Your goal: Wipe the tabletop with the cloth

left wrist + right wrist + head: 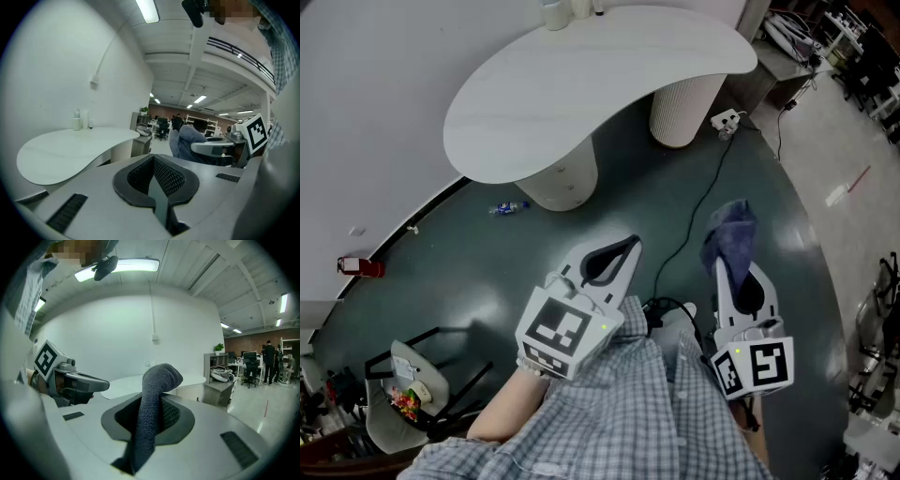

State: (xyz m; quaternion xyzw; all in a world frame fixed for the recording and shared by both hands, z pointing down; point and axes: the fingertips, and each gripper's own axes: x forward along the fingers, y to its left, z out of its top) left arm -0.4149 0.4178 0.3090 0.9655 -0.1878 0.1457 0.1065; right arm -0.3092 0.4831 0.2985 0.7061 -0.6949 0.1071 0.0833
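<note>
Cloth dusky blue-grey; tabletop white; floor dark green; sleeve fine checked (blue lines on white).

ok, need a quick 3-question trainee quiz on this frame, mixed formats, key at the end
1. True or false: the cloth is lying on the white table.
2. Pick one. The left gripper has its jaws:
A. open and empty
B. shut and empty
C. shut on the cloth
3. Fill in: in the head view, both grippers are over the dark ____, short of the table.

Key
1. False. It is pinched in the right gripper and stands up out of its jaws.
2. B.
3. floor.
</note>
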